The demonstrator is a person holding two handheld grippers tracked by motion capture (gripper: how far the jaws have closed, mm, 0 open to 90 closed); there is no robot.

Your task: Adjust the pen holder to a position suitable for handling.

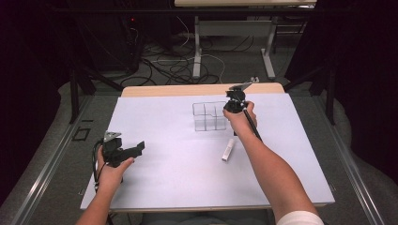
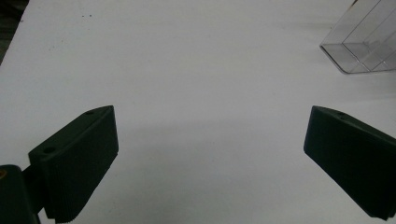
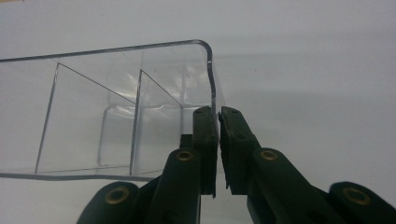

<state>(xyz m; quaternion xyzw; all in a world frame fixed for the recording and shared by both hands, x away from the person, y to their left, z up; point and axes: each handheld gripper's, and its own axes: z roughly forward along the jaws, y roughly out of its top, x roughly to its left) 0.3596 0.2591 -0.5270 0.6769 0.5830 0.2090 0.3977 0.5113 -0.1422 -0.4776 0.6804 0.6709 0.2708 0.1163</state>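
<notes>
Overall, I find the white table [image 1: 164, 187] largely bare, with wide open surface across its middle and along the near edge between my two hands. The clear divided organizer [image 1: 209, 116] stands toward the far side, right of centre, set well in from the far wooden edge and from the right edge. A small white tube-like item [image 1: 228, 150] lies flat on the surface nearer to me than the organizer, just beside my right forearm; I cannot tell what it is. My left gripper [image 1: 133, 149] is held low at the near left of the table, well apart from the organizer, and in the left gripper view its two jaws stand widely parted over bare white surface with nothing between them; a corner of the organizer [image 2: 362, 46] shows at the upper right of that view. My right gripper [image 1: 231, 107] is at the organizer's right side. In the right gripper view the jaws are brought together on the organizer's right-hand clear wall [image 3: 212, 88], one jaw inside the compartment and one outside, with the thin wall edge pinched between the pads. The compartments [image 3: 93, 126] I can see through the clear plastic hold nothing.
</notes>
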